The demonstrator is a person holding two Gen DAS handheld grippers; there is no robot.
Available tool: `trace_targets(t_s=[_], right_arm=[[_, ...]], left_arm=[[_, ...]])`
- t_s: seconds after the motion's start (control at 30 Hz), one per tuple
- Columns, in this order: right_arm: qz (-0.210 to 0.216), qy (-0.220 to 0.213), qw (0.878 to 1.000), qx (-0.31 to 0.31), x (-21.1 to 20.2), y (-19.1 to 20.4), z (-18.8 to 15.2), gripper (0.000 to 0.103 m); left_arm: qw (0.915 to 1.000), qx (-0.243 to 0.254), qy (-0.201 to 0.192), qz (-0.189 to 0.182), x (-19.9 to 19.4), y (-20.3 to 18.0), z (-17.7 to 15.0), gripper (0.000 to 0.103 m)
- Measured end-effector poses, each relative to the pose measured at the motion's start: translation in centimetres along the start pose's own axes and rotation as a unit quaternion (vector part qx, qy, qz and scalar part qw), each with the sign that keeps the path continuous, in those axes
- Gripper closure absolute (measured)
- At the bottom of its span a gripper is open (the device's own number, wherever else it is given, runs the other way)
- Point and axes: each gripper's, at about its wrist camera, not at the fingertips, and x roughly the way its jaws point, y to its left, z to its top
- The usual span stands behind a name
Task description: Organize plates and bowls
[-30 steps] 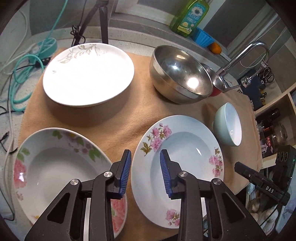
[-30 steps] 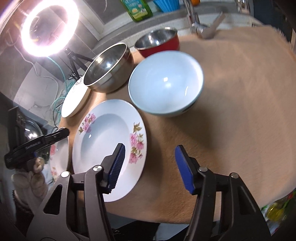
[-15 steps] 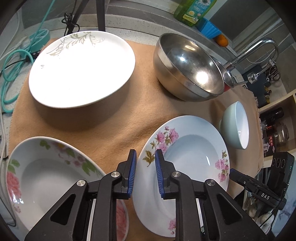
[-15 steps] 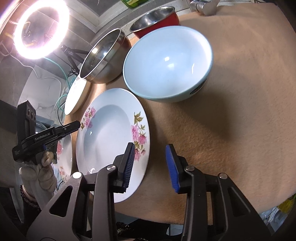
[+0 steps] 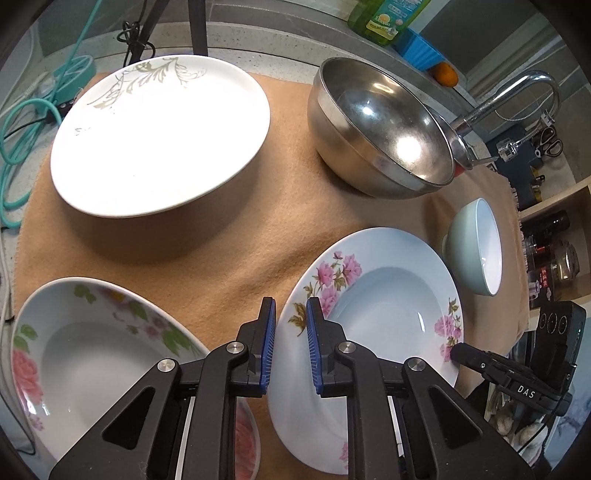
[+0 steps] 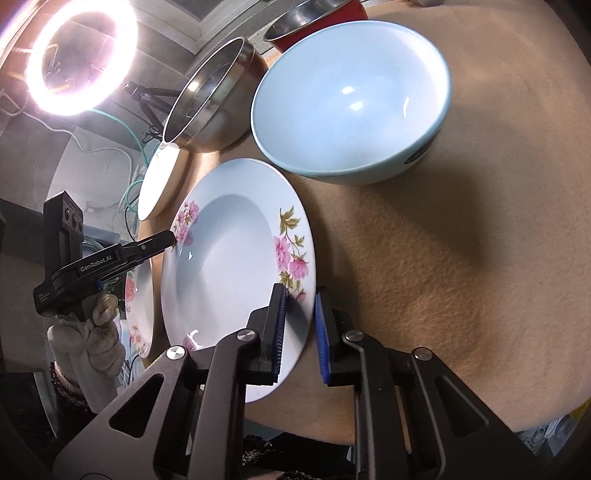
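A pale plate with pink flowers lies on the tan cloth. My left gripper straddles its left rim; the jaws are closing, and the blue pads press on the rim from both sides. My right gripper has the opposite rim between its pads, its jaws closing tight on it. Each gripper's tip shows in the other view, the left gripper and the right gripper, at the plate's edge. A light blue bowl stands just beyond the plate.
A second flowered deep plate sits at the near left, and a white plate with a grey leaf pattern behind it. A steel bowl and a red bowl stand at the back by the faucet. A gloved hand holds the left gripper.
Both pairs of jaws have narrowed from wide apart to tight around the flowered plate's opposite rims. Both grippers have sunk a little closer to the plate.
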Motion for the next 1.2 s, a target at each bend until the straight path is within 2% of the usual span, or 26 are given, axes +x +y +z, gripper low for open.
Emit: trace_targets(t_s=[0.87, 1.2], right_arm=[[-0.011, 0.007, 1.000, 0.003, -0.2, -0.2, -0.3, 0.088], [-0.046, -0.009, 0.999, -0.024, -0.6, 0.7, -0.5, 0.087]], left_arm=[[0.9999, 0.015, 0.003, 0.006, -0.1, -1.7, -1.6, 0.088], [0.9997, 0.008, -0.015, 0.015, -1.1, -1.3, -2.0, 0.088]])
